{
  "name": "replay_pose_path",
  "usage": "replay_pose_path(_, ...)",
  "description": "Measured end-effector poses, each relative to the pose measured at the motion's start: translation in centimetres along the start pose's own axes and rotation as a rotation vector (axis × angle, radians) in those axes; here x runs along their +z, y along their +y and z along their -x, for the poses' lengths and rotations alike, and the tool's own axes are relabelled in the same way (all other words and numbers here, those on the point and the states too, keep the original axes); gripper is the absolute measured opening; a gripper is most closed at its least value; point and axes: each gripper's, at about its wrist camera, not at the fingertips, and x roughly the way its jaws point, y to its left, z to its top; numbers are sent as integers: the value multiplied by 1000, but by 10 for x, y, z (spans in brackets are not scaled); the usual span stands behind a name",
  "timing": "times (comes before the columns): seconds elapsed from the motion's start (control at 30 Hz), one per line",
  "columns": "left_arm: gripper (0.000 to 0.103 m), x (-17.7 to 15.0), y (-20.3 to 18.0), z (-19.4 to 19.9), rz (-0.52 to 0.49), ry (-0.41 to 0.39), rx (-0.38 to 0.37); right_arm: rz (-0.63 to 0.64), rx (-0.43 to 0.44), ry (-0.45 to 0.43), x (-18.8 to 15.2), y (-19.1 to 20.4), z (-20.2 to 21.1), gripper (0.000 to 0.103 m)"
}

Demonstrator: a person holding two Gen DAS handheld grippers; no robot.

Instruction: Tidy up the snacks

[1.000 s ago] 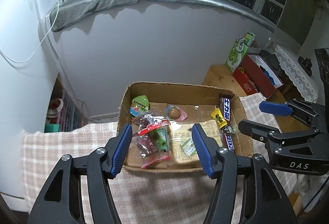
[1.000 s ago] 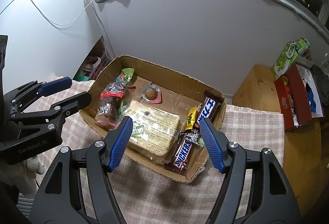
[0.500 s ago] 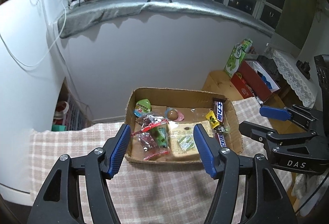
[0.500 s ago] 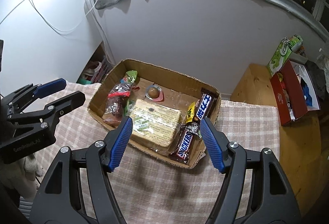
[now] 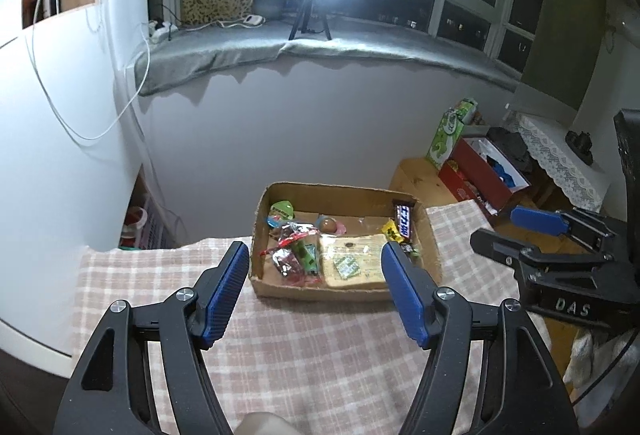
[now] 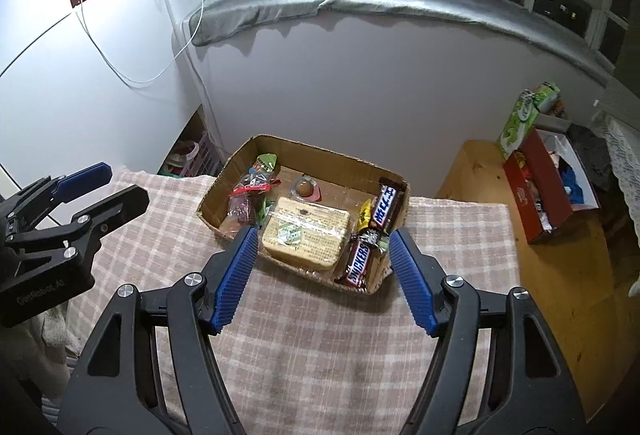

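An open cardboard box (image 5: 320, 291) (image 6: 280, 263) sits on the checked tablecloth. Inside lie a yellow biscuit pack (image 6: 306, 235), two Snickers bars (image 6: 358, 263), a red-trimmed clear bag (image 6: 248, 195), a green jelly packet (image 6: 266, 161) and a small jelly cup (image 6: 305, 188). My left gripper (image 5: 314, 249) hovers above and in front of the box, its jaws opening with nothing between them. The right gripper (image 6: 324, 233) also hangs over the near edge, open and empty. Each shows in the other's view: the right gripper (image 5: 494, 225) and the left gripper (image 6: 126, 181).
To the right, a wooden stand (image 6: 480, 171) carries a red shoebox (image 6: 548, 191) and a green carton (image 6: 524, 115). A ring light on a tripod (image 5: 310, 15) stands on the grey windowsill. A white cabinet (image 5: 60, 155) borders the table on the left.
Both grippers have drawn back and risen, so the box looks smaller and farther. The left jaws have spread wider. The snacks in the box have not moved.
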Motion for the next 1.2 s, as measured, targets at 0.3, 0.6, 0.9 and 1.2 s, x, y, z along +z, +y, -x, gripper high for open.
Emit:
replay_pose_path(0.3, 69, -10, -5, 34, 7, -17, -17, -54, -30, -51, -9, -1, 43, 72)
replay_pose_path(0.6, 69, -14, -5, 47, 18, -30, -30, -5, -67, -133, -11, 13, 70, 100)
replay_pose_path(0.9, 69, -15, -7, 53, 17, -46, -35, 24, -75, -134, -13, 23, 73, 100)
replay_pose_path(1.2, 69, -14, -6, 54, 18, -49, -32, 17, -67, -131, -13, 22, 72, 100)
